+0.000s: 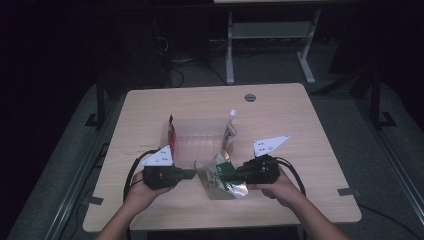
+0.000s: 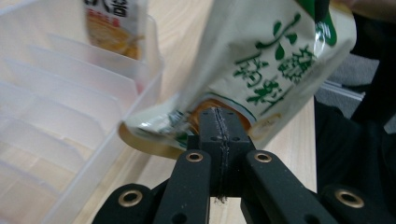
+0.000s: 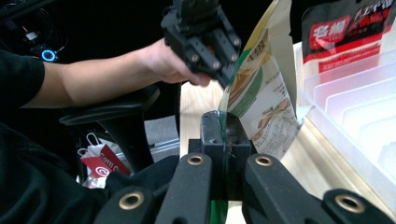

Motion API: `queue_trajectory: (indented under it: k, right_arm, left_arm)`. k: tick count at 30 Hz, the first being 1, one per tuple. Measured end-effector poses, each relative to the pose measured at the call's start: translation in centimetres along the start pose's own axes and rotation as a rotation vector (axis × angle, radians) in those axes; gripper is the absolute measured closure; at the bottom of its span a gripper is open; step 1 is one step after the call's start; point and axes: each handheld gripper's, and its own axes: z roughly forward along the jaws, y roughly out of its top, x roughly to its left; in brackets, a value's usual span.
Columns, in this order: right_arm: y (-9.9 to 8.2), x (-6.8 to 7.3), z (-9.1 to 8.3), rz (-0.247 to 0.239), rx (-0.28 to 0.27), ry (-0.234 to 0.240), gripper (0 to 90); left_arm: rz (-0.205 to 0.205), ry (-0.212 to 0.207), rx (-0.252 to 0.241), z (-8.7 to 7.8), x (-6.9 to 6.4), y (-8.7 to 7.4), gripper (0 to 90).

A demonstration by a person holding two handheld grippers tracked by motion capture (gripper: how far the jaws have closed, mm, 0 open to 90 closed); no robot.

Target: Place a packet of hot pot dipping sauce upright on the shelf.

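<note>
A green-and-white snack pouch (image 1: 220, 182) hangs between my two grippers, just in front of a clear slotted plastic bin (image 1: 197, 121). My left gripper (image 1: 192, 174) is shut on the pouch's crumpled bottom seam (image 2: 163, 123), its jaws (image 2: 219, 119) pressed together. My right gripper (image 1: 226, 175) is shut on the pouch's green edge, which runs down between its jaws (image 3: 223, 123). The pouch (image 3: 266, 93) stands upright beside the bin's wall (image 3: 345, 140). A red pouch (image 1: 172, 135) stands in the bin's left end. A yellow-and-white pouch (image 1: 230, 132) stands in its right end.
The light wooden table (image 1: 300, 150) has a round cable hole (image 1: 250, 97) at the back. A white desk frame (image 1: 230, 50) stands on the floor beyond it. A dark chair arm (image 3: 116, 112) and a red-and-white bag (image 3: 100, 163) lie to the person's left.
</note>
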Motion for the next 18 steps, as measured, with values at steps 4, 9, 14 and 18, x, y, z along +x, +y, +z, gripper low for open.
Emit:
queue_trajectory:
  k: [4, 9, 14, 18]
  right_arm:
    - [0.4, 0.5, -0.3, -0.015, -0.022, -0.005, 89.9]
    - [1.0, 0.9, -0.5, -0.029, -0.052, -0.02, 90.0]
    - [1.5, 1.0, -0.6, -0.035, -0.083, -0.039, 90.0]
    - [2.1, 1.0, -0.6, -0.051, -0.104, -0.057, 90.0]
  left_arm:
    - [0.016, -0.022, 0.02, 0.3, -0.4, 0.1, 89.6]
    - [0.025, -0.037, 0.038, 0.7, -0.4, 0.0, 87.9]
    - [0.026, -0.036, 0.042, 0.6, -0.2, -0.1, 87.0]
    - [0.02, -0.044, 0.059, 0.6, -0.2, -0.3, 83.9]
